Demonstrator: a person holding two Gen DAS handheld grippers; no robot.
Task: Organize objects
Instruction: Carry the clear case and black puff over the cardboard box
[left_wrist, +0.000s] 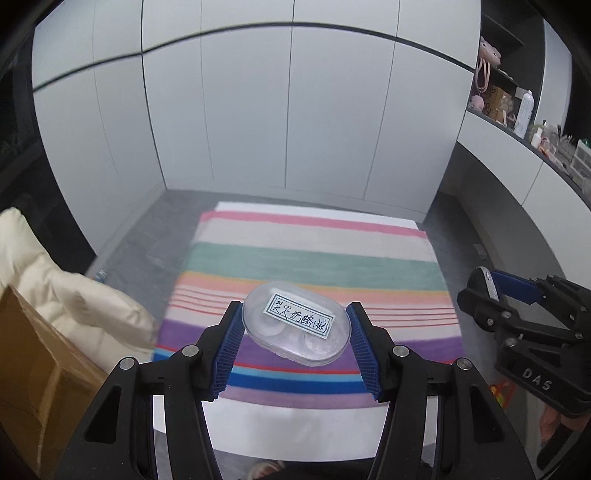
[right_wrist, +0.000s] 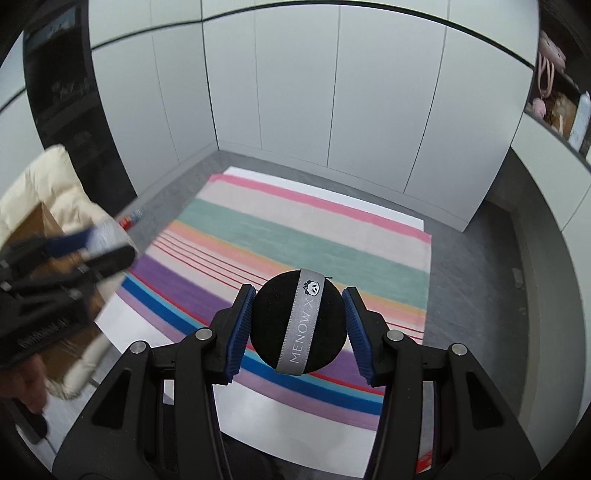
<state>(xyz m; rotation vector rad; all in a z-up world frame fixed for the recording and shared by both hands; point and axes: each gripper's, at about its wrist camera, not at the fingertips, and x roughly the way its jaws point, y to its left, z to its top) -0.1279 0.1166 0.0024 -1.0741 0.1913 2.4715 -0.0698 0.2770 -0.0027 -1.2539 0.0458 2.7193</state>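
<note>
A clear oval plastic case (left_wrist: 296, 325) with a handwritten label hangs above the striped cloth (left_wrist: 314, 258), and my left gripper (left_wrist: 295, 332) is shut on it with both blue pads against its sides. In the right wrist view a round black powder puff (right_wrist: 299, 322) with a grey ribbon band is pinched between the blue pads of my right gripper (right_wrist: 298, 325), also lifted over the striped cloth (right_wrist: 295, 229). The right gripper (left_wrist: 524, 317) shows at the right edge of the left view, the left gripper (right_wrist: 66, 266) blurred at the left of the right view.
The cloth lies on a white table (left_wrist: 295, 432) before grey cabinet doors (left_wrist: 258, 110). A cream padded jacket (left_wrist: 74, 306) and a cardboard box (left_wrist: 37, 369) sit at the left. Shelves (left_wrist: 517, 107) with bottles and small items run along the right wall.
</note>
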